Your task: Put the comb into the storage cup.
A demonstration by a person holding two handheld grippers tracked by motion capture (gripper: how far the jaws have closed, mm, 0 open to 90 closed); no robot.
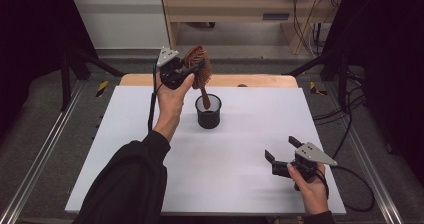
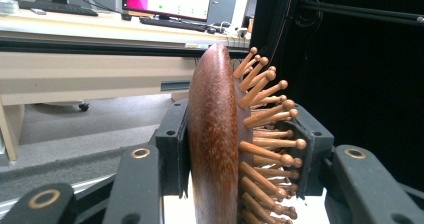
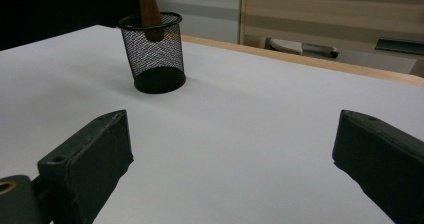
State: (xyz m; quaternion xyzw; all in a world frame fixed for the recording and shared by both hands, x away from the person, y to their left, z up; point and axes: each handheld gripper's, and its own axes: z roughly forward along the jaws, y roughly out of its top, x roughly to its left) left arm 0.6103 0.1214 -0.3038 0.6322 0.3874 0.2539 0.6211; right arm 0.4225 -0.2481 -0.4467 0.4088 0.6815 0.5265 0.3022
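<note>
Brush held over cup.
High view: left tongs [image 1: 192,69] clamp the brush [image 1: 200,66], handle tip in the cup [image 1: 208,112] on the counter [image 1: 250,149]. Left gripper view: jaws pinch brush head [image 2: 215,139]. Right gripper view: right tongs [image 3: 230,164] gape, holding nothing.

We see the mesh cup [image 1: 208,112] standing on the table [image 1: 125,134] a little behind its middle. The hairbrush [image 1: 199,66] hangs above the cup, its handle end dipping into the cup's mouth, though we cannot tell whether it touches the wall. The left gripper [image 1: 187,69] sits at the brush head, left of and behind the cup, its 2 jaws on either side of the head. The right gripper [image 1: 280,153] is at the front right, well apart from the cup.
</note>
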